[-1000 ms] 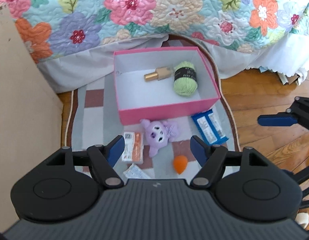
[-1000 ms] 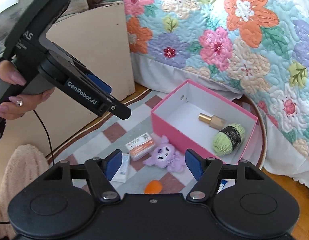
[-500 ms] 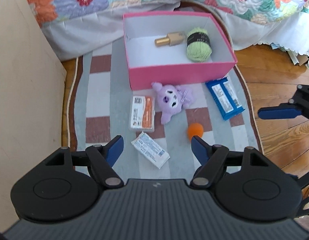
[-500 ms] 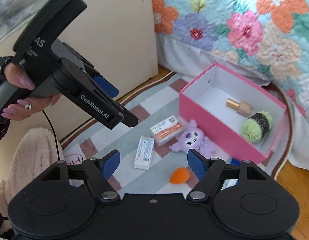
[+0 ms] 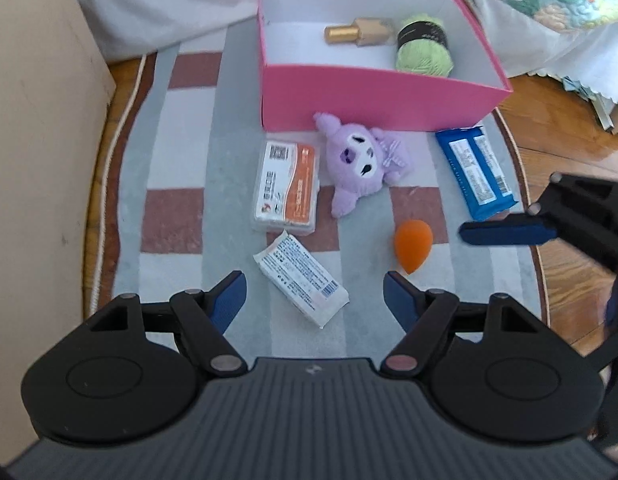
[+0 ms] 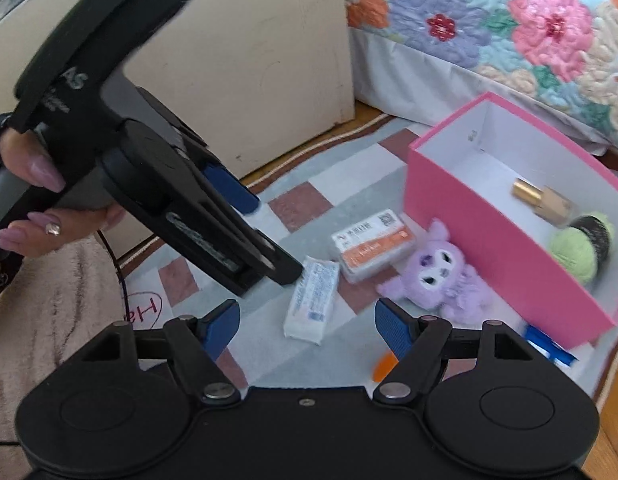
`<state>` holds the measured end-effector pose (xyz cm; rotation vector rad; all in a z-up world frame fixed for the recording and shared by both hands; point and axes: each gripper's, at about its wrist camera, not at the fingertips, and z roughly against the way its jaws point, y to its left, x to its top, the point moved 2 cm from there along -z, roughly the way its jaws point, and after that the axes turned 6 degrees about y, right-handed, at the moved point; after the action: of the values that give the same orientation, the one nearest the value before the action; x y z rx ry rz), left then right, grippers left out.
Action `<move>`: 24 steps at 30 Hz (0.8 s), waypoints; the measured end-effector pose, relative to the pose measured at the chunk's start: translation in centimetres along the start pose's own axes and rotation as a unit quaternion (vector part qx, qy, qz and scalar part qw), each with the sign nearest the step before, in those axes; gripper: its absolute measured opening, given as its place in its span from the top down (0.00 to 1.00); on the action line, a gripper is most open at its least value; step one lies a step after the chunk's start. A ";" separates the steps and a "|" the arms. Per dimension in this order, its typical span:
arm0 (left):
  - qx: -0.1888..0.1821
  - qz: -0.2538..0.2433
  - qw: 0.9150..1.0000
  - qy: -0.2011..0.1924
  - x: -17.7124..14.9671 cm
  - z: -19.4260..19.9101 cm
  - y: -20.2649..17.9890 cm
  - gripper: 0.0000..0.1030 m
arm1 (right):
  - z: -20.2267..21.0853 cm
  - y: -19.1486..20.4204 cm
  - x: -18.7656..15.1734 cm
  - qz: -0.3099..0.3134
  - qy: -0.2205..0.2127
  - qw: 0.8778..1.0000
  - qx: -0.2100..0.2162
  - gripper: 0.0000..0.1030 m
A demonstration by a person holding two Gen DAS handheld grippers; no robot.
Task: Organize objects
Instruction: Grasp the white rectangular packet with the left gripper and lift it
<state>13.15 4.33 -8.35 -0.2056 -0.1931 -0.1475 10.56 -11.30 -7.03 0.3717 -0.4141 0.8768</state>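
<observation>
A pink box [image 5: 373,90] on the rug holds a gold bottle [image 5: 359,32] and a green yarn ball [image 5: 425,50]. In front of it lie an orange-white packet [image 5: 287,188], a purple plush [image 5: 361,168], a blue wrapper [image 5: 475,170], an orange sponge [image 5: 413,246] and a white sachet [image 5: 301,278]. My left gripper [image 5: 313,300] is open and empty, just above the sachet. My right gripper [image 6: 307,324] is open and empty over the sachet [image 6: 311,300], near the plush [image 6: 439,276] and box [image 6: 489,240].
A striped rug [image 5: 181,152] lies on wood floor [image 5: 565,120]. A beige cabinet side [image 5: 37,120] stands at the left. A floral bedspread [image 6: 509,20] and white skirt hang behind the box. The left gripper's body [image 6: 149,184] shows in the right wrist view.
Both grippers have moved down and closer to the rug. The objects look larger and the sachet now lies between the left fingers. Both stay open.
</observation>
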 end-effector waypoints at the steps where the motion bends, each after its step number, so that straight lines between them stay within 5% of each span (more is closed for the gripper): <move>1: -0.004 0.005 1.000 0.002 0.0 -0.5 0.2 0.27 | -0.9 0.2 -0.2 0.007 -0.001 1.000 -0.004 0.24; 7: -0.028 0.057 0.998 -0.005 -0.1 -3.1 2.7 0.27 | -5.3 0.0 -0.8 0.004 -0.006 0.999 -0.035 0.24; 15: -0.048 0.116 0.992 0.014 -1.3 -6.4 4.0 0.29 | -10.3 0.4 -1.2 -0.014 0.047 0.998 -0.034 0.24; 18: -0.063 0.127 0.990 0.027 -1.6 -7.5 3.4 0.31 | -11.6 0.2 -1.7 -0.031 0.057 0.997 -0.042 0.29; 24: -0.021 0.142 0.989 0.025 -2.2 -10.0 2.9 0.44 | -12.9 0.3 -2.2 -0.025 0.048 0.997 -0.053 0.46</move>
<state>13.26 5.24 -18.91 -0.2686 -0.1087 0.1268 11.58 -6.46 -19.12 0.2404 -0.3586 0.8166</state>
